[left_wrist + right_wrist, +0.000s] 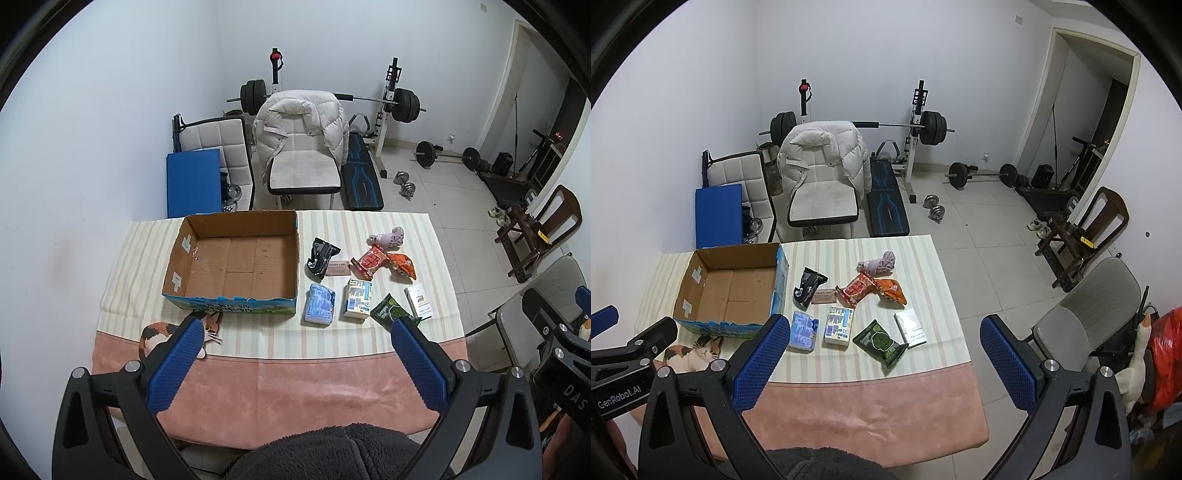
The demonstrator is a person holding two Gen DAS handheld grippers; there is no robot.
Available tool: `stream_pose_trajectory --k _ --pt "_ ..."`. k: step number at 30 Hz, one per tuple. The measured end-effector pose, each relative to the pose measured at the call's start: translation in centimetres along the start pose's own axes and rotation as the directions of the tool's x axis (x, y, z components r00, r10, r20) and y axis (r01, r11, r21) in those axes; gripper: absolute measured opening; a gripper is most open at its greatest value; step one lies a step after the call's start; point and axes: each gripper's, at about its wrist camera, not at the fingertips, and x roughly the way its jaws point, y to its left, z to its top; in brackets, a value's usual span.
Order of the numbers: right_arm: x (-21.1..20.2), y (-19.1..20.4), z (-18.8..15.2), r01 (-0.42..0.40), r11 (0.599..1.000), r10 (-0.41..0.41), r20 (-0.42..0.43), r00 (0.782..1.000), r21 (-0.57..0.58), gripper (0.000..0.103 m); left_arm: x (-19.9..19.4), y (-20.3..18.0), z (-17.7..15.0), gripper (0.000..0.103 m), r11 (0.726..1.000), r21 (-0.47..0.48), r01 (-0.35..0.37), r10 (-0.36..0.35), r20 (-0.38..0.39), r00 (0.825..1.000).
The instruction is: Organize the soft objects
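While both pairs of blue ribbed fingers stand wide apart and grip nothing, the left gripper [295, 332] hangs above the near pink edge of the striped tablecloth [258, 339] and the right gripper [882, 334] above its near right corner. The open brown cardboard box [236, 266] with a blue printed front holds nothing. Right of it, on the cloth, lie the pale-blue tissue pack [319, 304], white tissue pack [357, 298], green wipes packet [391, 314], black pouch [320, 254] and lilac cloth bundle [388, 235].

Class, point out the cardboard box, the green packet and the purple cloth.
Cardboard box [236, 264], left wrist view, inner floor.
Green packet [881, 341], right wrist view, front face.
Purple cloth [881, 263], right wrist view, bunched middle.
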Motion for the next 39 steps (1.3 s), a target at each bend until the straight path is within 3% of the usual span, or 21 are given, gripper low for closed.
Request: stream_pose_trajectory --k 39 --pt "-0.62 -0.22 0.51 -0.009 1.0 0.009 0.017 1.0 0.007 0.103 -0.26 -0.12 0.25 0.103 1.0 0.001 0.005 -0.005 0.021 1.0"
